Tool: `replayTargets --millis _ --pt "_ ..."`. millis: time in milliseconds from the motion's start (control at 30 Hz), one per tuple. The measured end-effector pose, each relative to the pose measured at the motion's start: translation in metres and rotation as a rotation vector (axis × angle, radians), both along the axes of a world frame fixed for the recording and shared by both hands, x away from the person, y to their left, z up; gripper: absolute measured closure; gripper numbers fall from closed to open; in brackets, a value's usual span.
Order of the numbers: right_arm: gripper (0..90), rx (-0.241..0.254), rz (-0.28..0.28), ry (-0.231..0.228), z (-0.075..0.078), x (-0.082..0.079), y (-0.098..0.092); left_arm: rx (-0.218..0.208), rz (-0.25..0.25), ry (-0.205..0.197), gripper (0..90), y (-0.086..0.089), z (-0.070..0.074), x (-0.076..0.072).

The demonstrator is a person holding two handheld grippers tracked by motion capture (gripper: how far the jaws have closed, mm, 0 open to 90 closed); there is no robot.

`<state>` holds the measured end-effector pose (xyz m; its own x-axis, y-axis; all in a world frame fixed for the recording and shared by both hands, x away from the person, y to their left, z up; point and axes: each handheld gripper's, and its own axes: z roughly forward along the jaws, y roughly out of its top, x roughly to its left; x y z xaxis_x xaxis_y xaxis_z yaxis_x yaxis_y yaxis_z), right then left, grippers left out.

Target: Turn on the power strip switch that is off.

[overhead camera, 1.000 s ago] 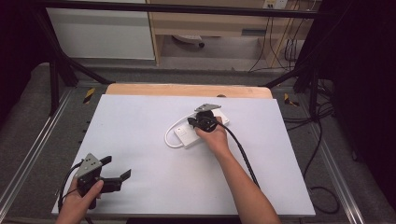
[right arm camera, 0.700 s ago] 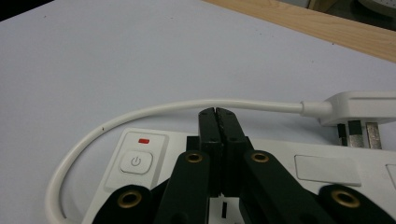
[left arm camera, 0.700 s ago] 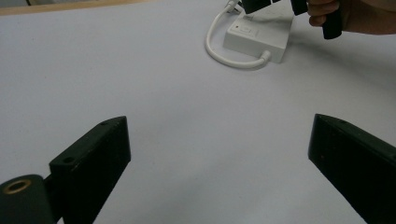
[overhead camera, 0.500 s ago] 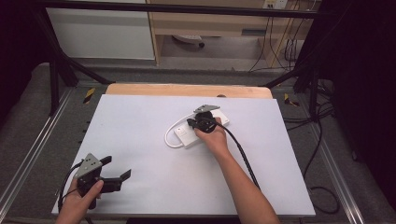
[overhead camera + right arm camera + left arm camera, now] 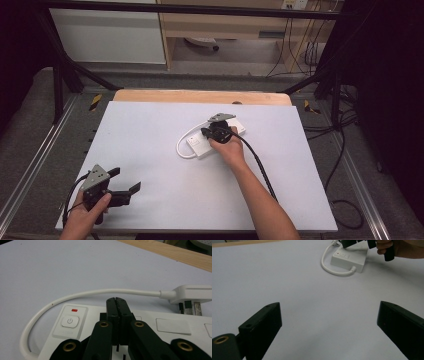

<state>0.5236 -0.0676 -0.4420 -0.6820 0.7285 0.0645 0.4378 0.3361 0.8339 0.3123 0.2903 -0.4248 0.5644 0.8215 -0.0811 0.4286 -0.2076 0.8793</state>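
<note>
— White sheeting covers the table (image 5: 150,135), with a bare wooden strip along its far edge and dark floor and cables beyond. What sits on it?

— One white power strip (image 5: 200,146), right of centre toward the far side, with its short white cord (image 5: 82,295) looping round the left end and ending in a white plug (image 5: 192,296) that lies on its side just beside the strip, prongs showing.

— And the grippers?

— The right gripper (image 5: 117,305) hovers over the strip's top face, jaws pressed together with nothing between them; whether the tips touch the plastic cannot be told. The left gripper (image 5: 125,190) waits at the near left corner, well apart from the strip, jaws wide apart and empty.

— How would the strip handle?

— Probably light and rigid — a hard plastic shell, smooth enough to slip on the sheet if pushed. The long sides look like the best place to clamp. The cord is bendy and springy, so the plug would likely trail or swing.

— Any writing?

— No brand can be read. The power button (image 5: 70,321) carries a standby symbol, with a small red mark (image 5: 74,310) just above it.
</note>
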Motion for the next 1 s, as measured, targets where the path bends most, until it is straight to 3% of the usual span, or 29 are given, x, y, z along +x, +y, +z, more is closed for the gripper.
replayTargets --millis 367,1000 --pt "90.0 -0.021 0.007 -0.008 -0.0013 -0.0014 0.0012 0.001 -0.001 0.000 5.9 -0.0003 -0.0001 -0.0001" --pt "90.0 0.003 0.013 -0.003 -0.0012 -0.0029 0.0036 -0.006 -0.015 -0.008 5.9 -0.0004 0.0014 0.0000"
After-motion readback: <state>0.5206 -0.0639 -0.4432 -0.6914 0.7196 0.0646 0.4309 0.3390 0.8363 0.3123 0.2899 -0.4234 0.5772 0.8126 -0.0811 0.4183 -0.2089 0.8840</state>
